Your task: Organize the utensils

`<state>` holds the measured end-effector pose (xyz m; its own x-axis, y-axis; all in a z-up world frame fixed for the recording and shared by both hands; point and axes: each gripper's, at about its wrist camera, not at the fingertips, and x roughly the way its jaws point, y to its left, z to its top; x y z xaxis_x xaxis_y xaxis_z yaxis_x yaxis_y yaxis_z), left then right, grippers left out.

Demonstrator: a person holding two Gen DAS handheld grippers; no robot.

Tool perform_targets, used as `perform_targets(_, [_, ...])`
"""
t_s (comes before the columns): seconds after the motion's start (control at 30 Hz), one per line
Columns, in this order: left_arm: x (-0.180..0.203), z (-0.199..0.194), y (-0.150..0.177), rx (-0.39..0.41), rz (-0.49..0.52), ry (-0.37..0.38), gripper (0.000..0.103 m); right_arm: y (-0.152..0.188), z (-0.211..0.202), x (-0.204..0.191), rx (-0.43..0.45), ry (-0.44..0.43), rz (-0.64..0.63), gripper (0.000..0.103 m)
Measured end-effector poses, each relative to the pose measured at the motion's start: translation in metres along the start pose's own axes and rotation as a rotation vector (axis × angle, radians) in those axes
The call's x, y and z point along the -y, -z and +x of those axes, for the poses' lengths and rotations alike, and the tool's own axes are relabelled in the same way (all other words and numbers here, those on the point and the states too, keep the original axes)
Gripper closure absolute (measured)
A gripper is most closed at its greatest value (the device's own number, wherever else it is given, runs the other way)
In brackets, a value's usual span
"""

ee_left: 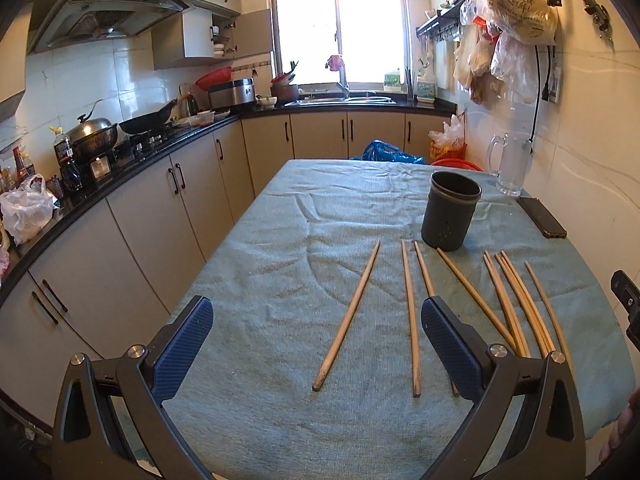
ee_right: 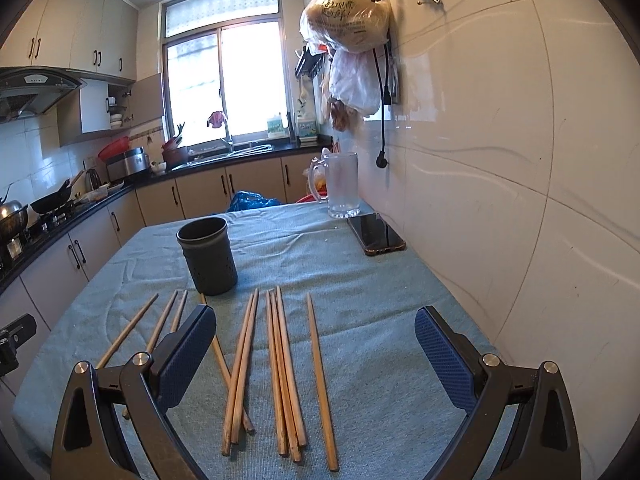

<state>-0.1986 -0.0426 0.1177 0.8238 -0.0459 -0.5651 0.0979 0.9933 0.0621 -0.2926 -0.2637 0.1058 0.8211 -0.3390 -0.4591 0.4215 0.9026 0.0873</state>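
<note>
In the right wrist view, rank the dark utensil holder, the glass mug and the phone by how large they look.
1. Dark utensil holder, clearly largest, though it also stands nearest the camera.
2. Glass mug and phone look about alike in area; the mug stands farther back, so I won't rank them.

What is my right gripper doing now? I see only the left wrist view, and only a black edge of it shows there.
Observer: The right gripper is open and holds nothing.
Operator: How do the chopsticks on the right lie at their near ends? My finger hides them.
Observer: Left to right there is a pair, a bundle of three, then a single chopstick lying apart.
Operator: Does anything cross the pair?
Observer: Yes, one slanted chopstick runs from near the holder across the pair's near ends.
</note>
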Motion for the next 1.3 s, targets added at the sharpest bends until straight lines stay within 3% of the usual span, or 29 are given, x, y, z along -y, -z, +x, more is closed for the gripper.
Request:
perform_targets(0.6, [-0.001,0.021,0.003,-0.061,-0.004,0.012,0.000,0.005,0.021,-0.004,-0.064,-0.007,0.004,0.002])
perform_targets(1.0, [-0.019,0.044,-0.015,-0.095,0.072,-0.013,0.000,0.006,0.041,0.009,-0.112,0.002,-0.007,0.002])
perform_targets(1.17, [-0.027,0.072,-0.031,-0.177,0.105,0.054,0.000,-0.001,0.060,0.025,-0.164,0.005,-0.047,0.002])
perform_targets(1.27, [-0.025,0.096,-0.041,-0.248,0.108,0.146,0.001,-0.008,0.079,0.036,-0.228,-0.015,-0.063,0.002])
perform_targets(1.3, [-0.024,0.104,-0.044,-0.273,0.101,0.171,0.006,-0.012,0.089,0.039,-0.262,-0.031,-0.069,0.002])
